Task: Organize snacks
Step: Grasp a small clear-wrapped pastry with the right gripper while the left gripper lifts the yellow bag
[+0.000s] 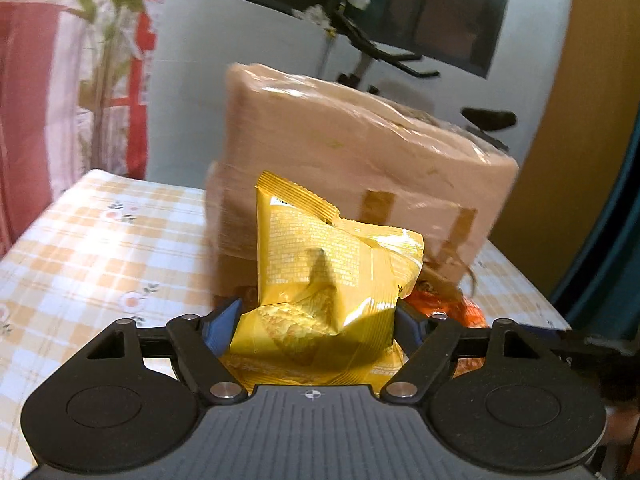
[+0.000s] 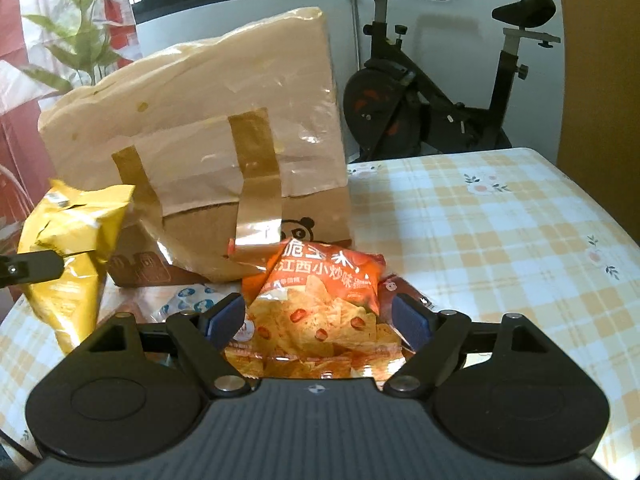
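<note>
The yellow snack bag (image 1: 332, 276) is held up between the blue pads of the left gripper (image 1: 316, 320), and both pads look pressed against its crinkled sides. Just behind the jaws, the big brown paper bag (image 1: 360, 152) is seen standing on the checked table (image 1: 100, 240).

The jaws of the right gripper (image 2: 320, 316) are spread wide, and the orange chip bag (image 2: 320, 300) is seen lying between them. It cannot be told if the pads touch it.

The yellow bag should be squeezed softly so the chips inside are not crushed. The orange bag should be grabbed near its middle, so it is not tipped when lifted.
</note>
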The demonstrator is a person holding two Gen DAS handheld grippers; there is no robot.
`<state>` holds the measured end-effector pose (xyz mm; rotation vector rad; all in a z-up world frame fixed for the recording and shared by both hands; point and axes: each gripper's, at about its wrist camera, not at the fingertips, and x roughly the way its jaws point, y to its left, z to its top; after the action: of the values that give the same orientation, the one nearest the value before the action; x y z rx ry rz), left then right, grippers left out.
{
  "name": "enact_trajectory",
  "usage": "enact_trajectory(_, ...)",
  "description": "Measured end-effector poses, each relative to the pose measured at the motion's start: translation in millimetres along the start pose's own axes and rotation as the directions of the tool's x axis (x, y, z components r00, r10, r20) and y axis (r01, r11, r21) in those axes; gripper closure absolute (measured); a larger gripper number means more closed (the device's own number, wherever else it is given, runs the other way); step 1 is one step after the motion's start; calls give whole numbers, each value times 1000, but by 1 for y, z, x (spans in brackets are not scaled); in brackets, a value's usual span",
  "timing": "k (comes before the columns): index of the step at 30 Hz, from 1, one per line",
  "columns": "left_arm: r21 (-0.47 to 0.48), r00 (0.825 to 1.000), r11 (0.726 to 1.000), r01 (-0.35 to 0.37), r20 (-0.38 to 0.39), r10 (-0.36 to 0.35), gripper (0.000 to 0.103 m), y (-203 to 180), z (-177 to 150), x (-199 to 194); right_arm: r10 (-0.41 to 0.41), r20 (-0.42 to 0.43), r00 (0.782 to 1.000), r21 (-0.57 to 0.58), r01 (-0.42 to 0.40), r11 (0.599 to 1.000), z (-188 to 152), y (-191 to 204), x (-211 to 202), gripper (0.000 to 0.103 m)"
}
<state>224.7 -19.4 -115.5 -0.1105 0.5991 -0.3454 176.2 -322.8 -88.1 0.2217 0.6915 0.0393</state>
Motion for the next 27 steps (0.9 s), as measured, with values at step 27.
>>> enact_trajectory(27, -60, 999, 997, -45, 12, 45, 23, 14, -6, -16, 116, -89, 989, -288, -137, 948, -10, 57, -3, 47)
